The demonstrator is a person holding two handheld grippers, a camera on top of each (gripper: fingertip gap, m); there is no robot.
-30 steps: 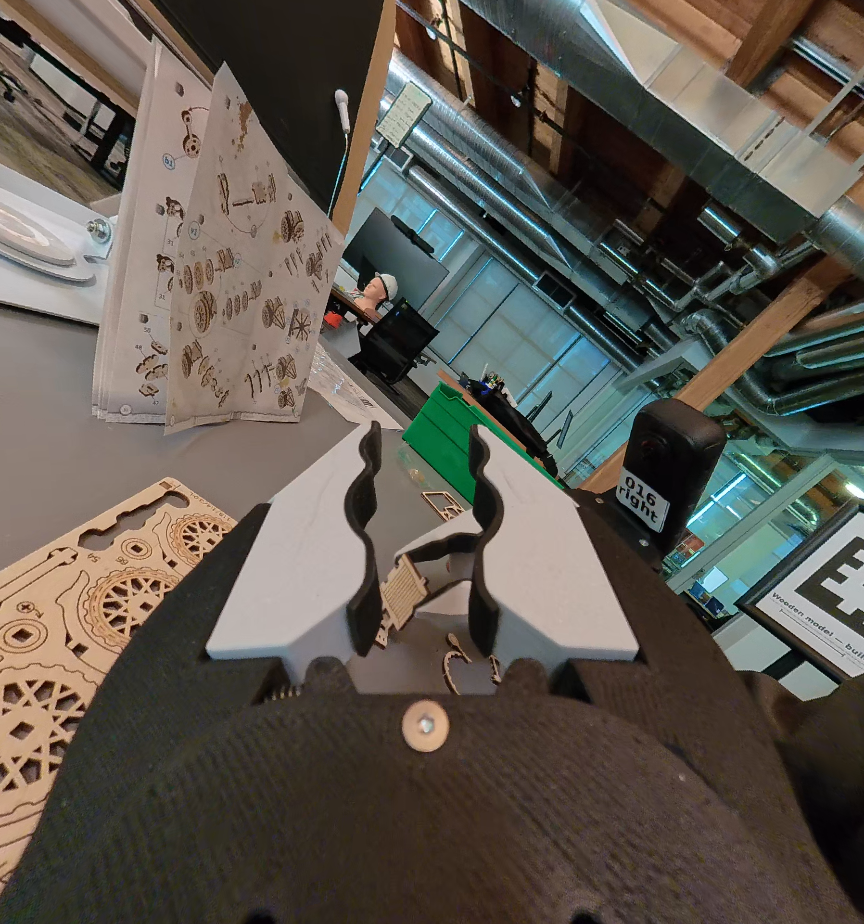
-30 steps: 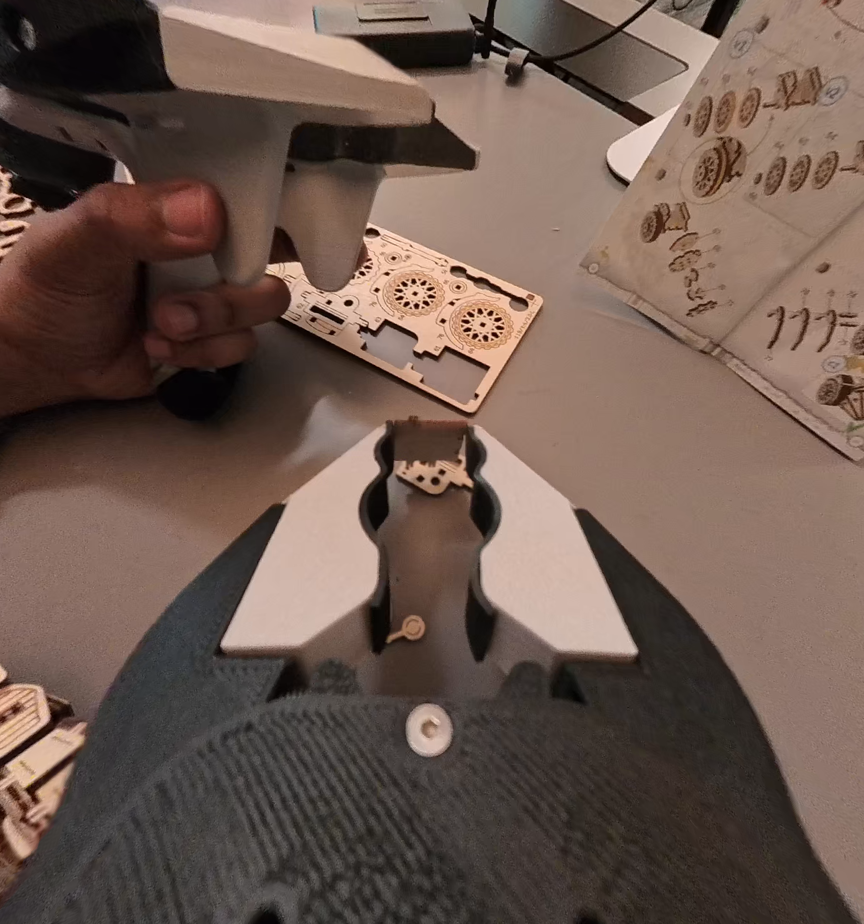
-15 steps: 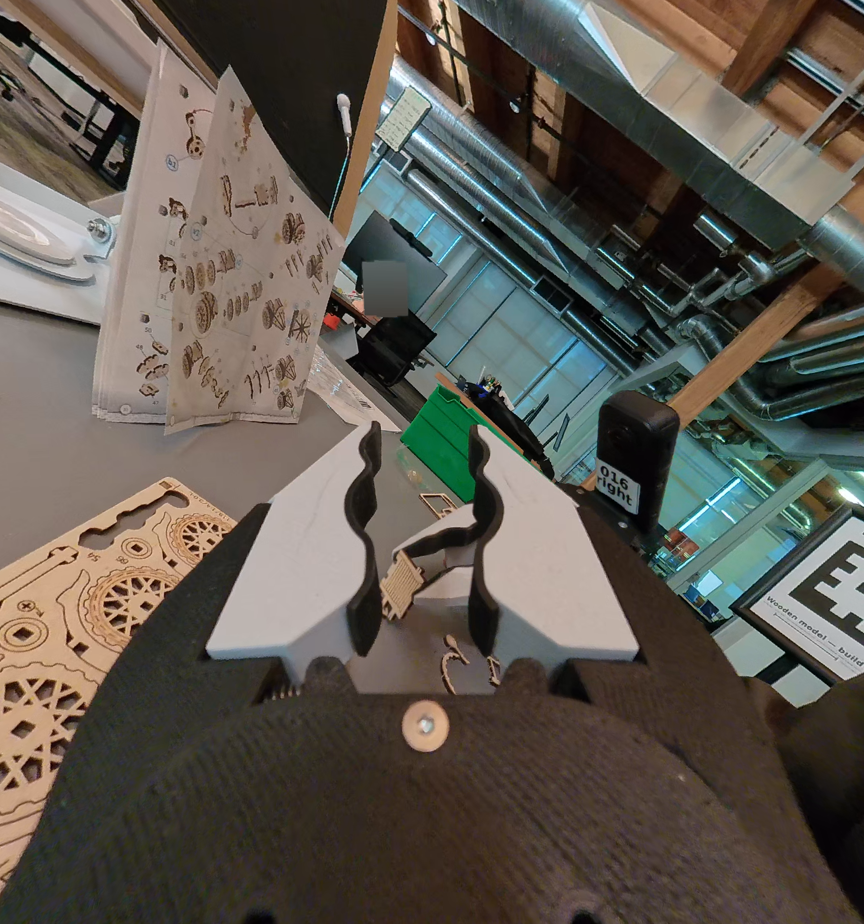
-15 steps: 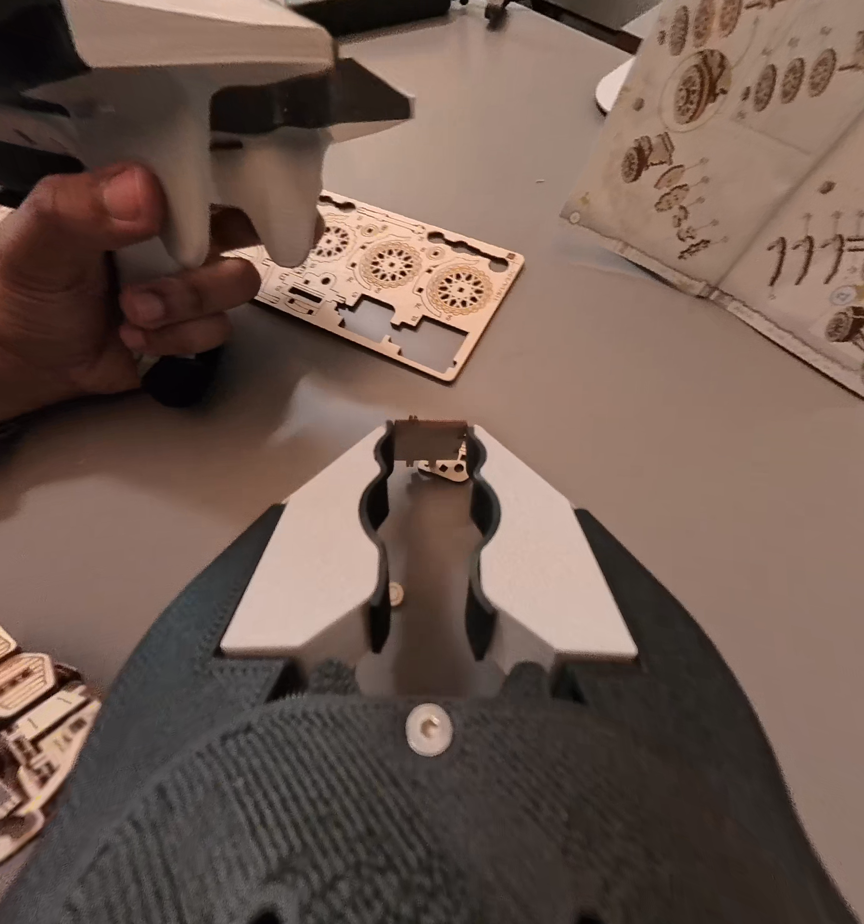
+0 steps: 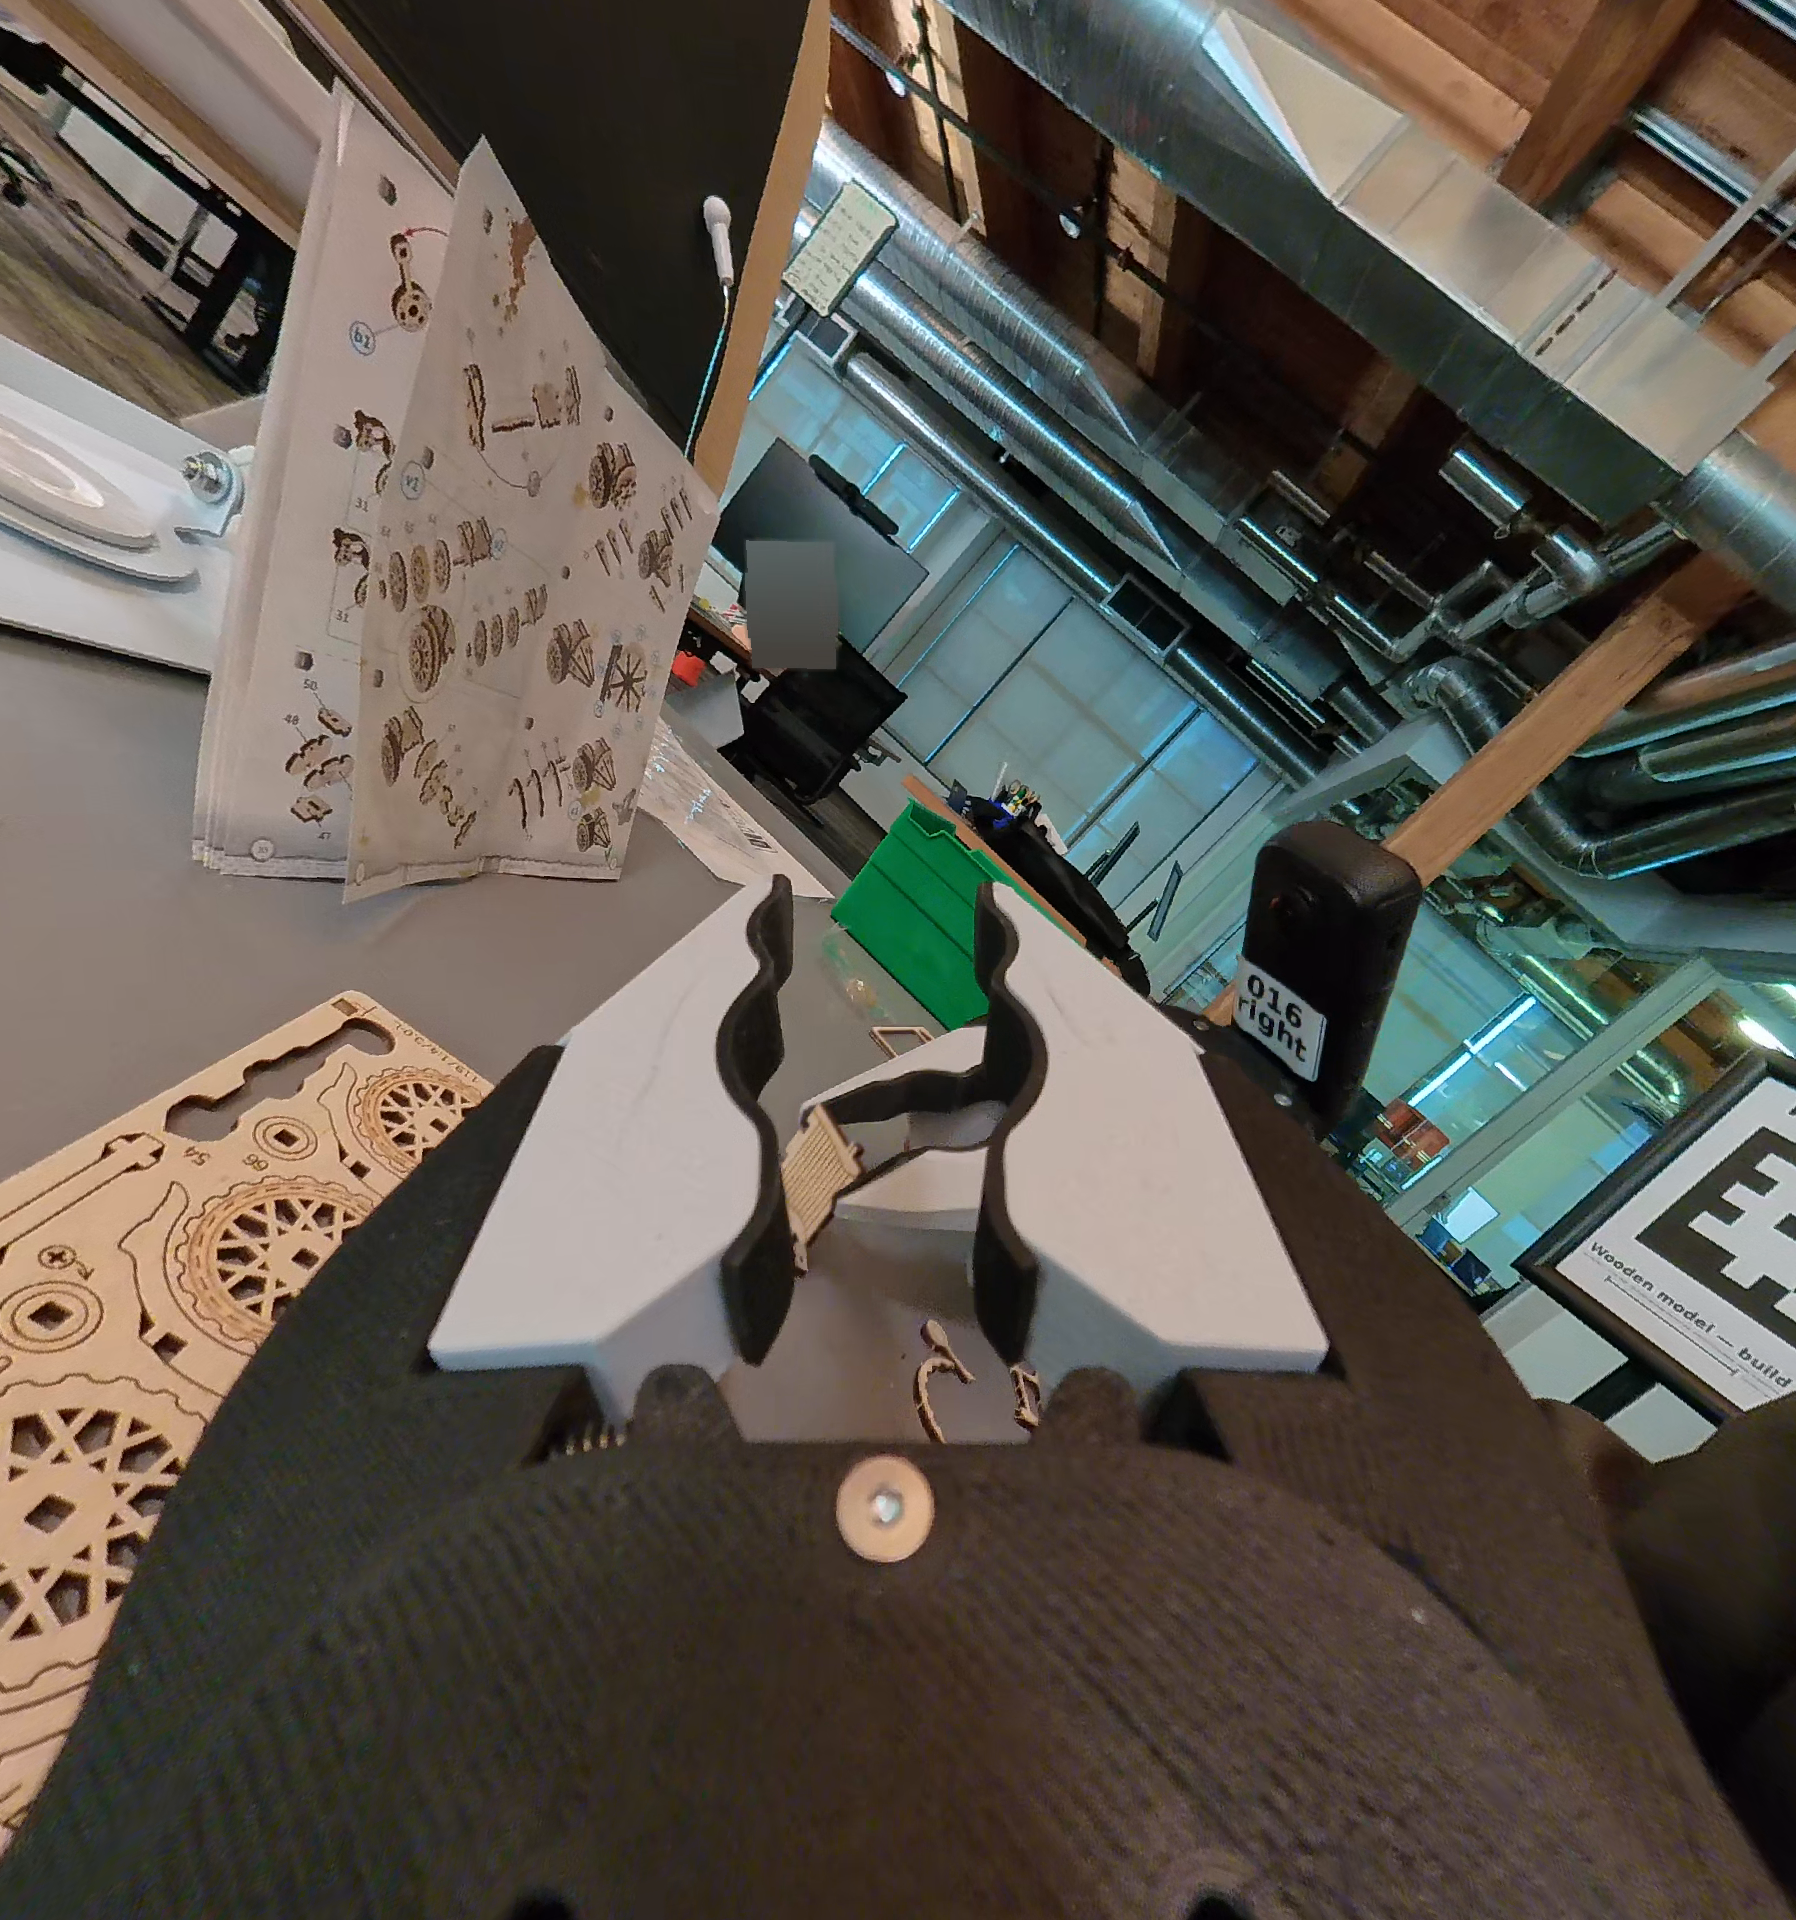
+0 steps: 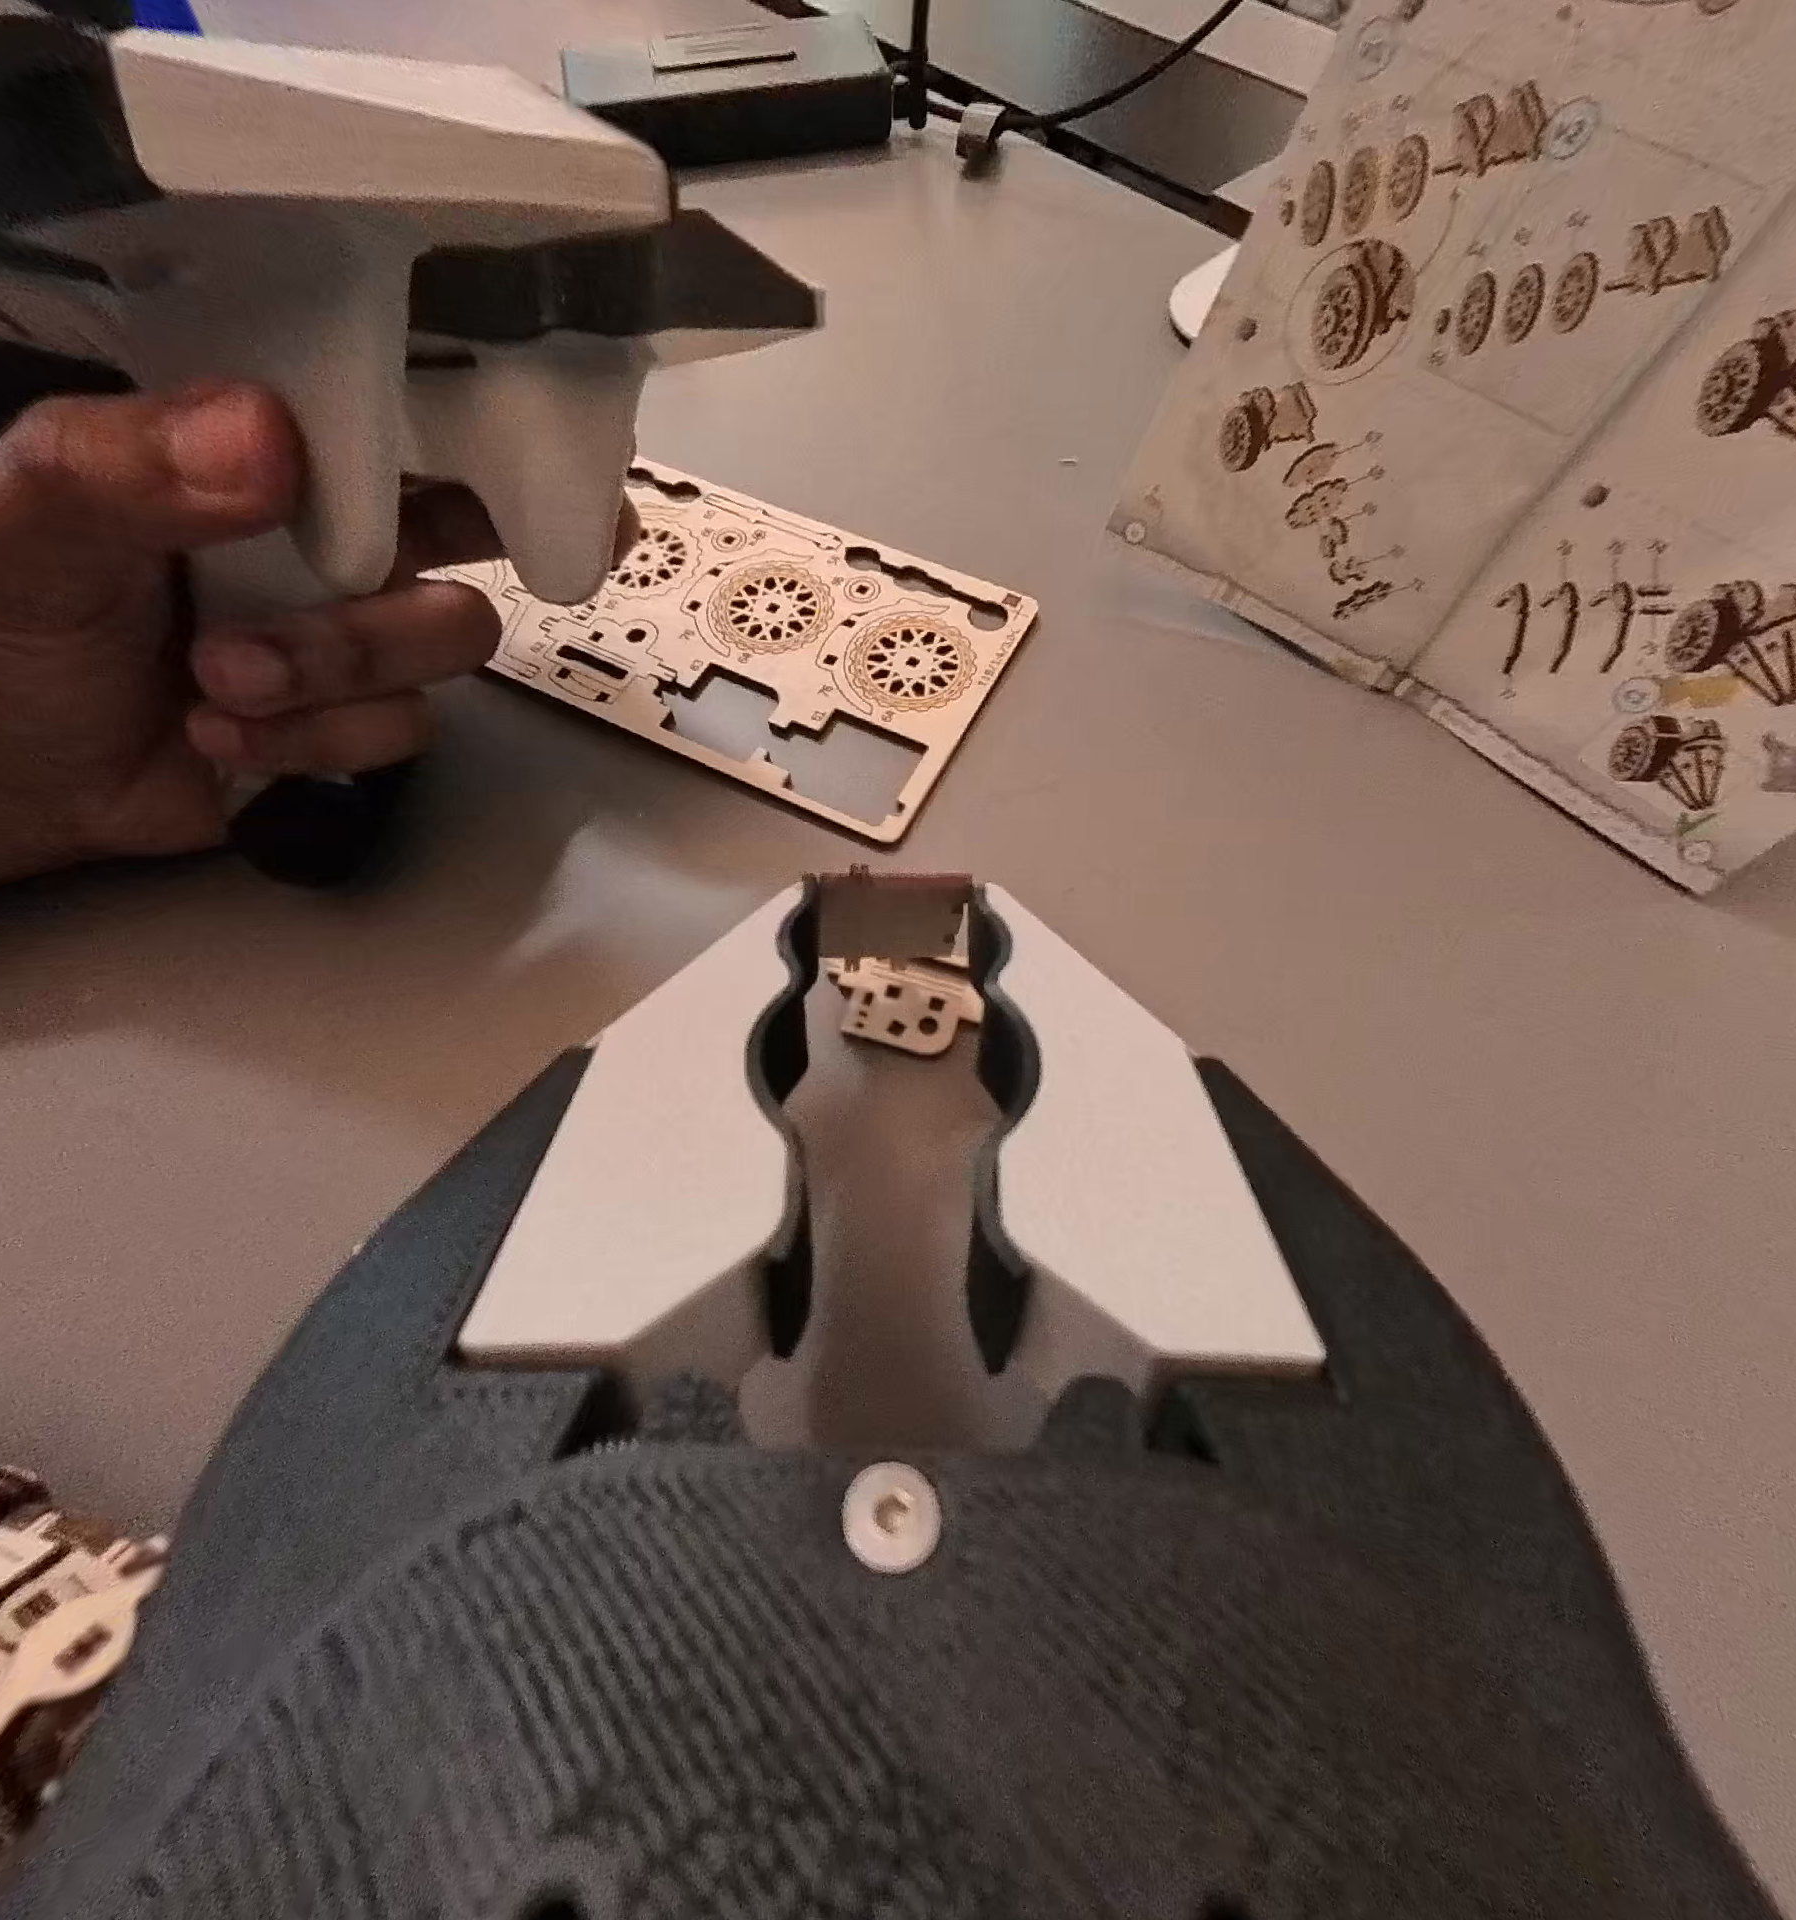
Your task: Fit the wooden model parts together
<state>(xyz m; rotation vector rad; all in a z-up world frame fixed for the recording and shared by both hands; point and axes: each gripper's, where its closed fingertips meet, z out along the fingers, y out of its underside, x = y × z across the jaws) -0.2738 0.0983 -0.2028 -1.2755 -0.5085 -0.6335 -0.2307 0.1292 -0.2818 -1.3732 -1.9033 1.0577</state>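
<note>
My right gripper [image 6: 892,906] is shut on a small wooden part [image 6: 894,925], gripped at the fingertips. A perforated wooden plate [image 6: 899,1013] hangs under it. In the left wrist view the right gripper's fingers [image 5: 915,1101] hold this slatted part [image 5: 821,1164] low in the gap between my left fingers. My left gripper [image 5: 883,914] is open and empty. In the right wrist view the left gripper [image 6: 759,301] is held by a hand [image 6: 94,623] at the upper left, above the table. A laser-cut wooden sheet [image 6: 769,644] lies flat beyond it and also shows in the left wrist view [image 5: 94,1351].
An instruction booklet [image 5: 458,623] stands open on the grey table; it is at the right in the right wrist view [image 6: 1548,416]. Loose small wooden bits [image 5: 941,1382] lie under the left gripper. Built wooden parts [image 6: 0,1621] sit at the lower left. A green bin [image 5: 915,904] is beyond the table edge. Some 10 cm of space lies between my two pairs of fingers.
The right gripper with its wooden part has crept left and up in the gap between my left fingers. In the right wrist view the left gripper has drawn nearer. Both grips unchanged.
</note>
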